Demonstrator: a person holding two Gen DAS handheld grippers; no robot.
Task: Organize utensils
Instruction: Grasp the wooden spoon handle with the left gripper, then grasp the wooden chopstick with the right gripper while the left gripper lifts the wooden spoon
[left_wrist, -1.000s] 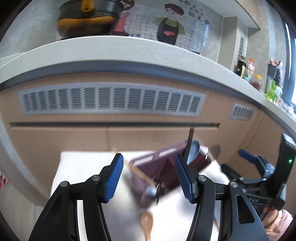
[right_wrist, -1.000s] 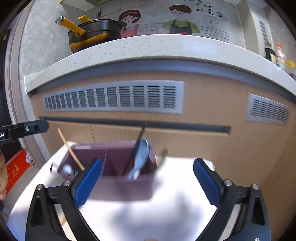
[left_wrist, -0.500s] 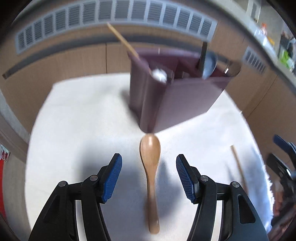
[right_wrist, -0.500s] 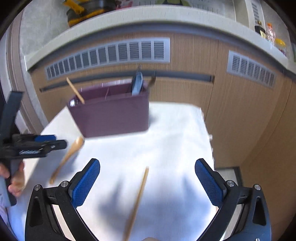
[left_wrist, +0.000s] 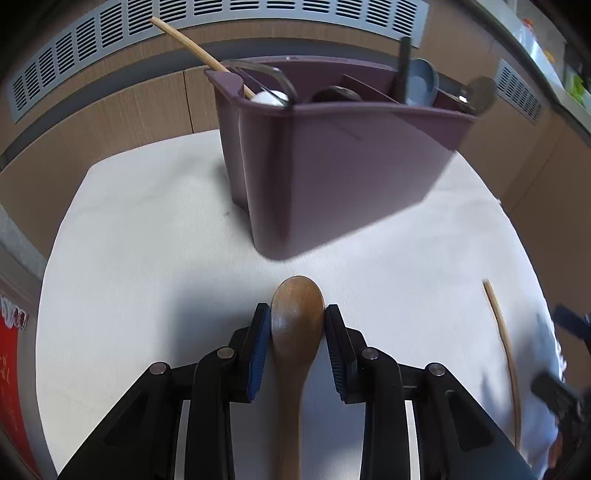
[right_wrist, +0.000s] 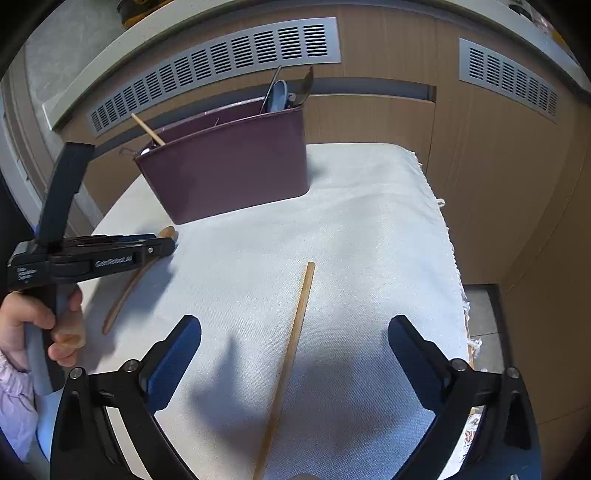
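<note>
Between the blue pads (left_wrist: 261, 332) of the left gripper (left_wrist: 297, 326) sits the bowl of a brown wooden spoon (left_wrist: 297, 332). The jaws have just been closing and both pads now look pressed right against the bowl's sides, so I'd call that a pinch, though the spoon is still lying flat on the white woven cloth (left_wrist: 147, 229) and isn't lifted yet. Its handle runs back under the gripper body toward the camera.

Over on the other side, the right gripper (right_wrist: 294, 354) has its fingers (right_wrist: 173, 354) spread wide, nothing between the pads touching them. A long, thin, light wooden chopstick (right_wrist: 291, 354) lies on the cloth in the gap, roughly centred, so it looks lined up for a grab that hasn't begun.

Just past the spoon's tip stands the dark purple plastic utensil caddy (left_wrist: 332, 170), divided into compartments. It's already partly loaded: another pale wooden stick (left_wrist: 199, 51) leans out of the left end next to something white and round, and a grey-blue spoon (left_wrist: 421, 85) with a dark handle pokes up toward the right end.

Progress-wise I'd guess we're past halfway. Several pieces are in, two are still on the cloth: the spoon (gripped, needs lifting and dropping in) and the chopstick (not gripped yet). Which compartment each belongs in, I can't tell for sure.
</note>
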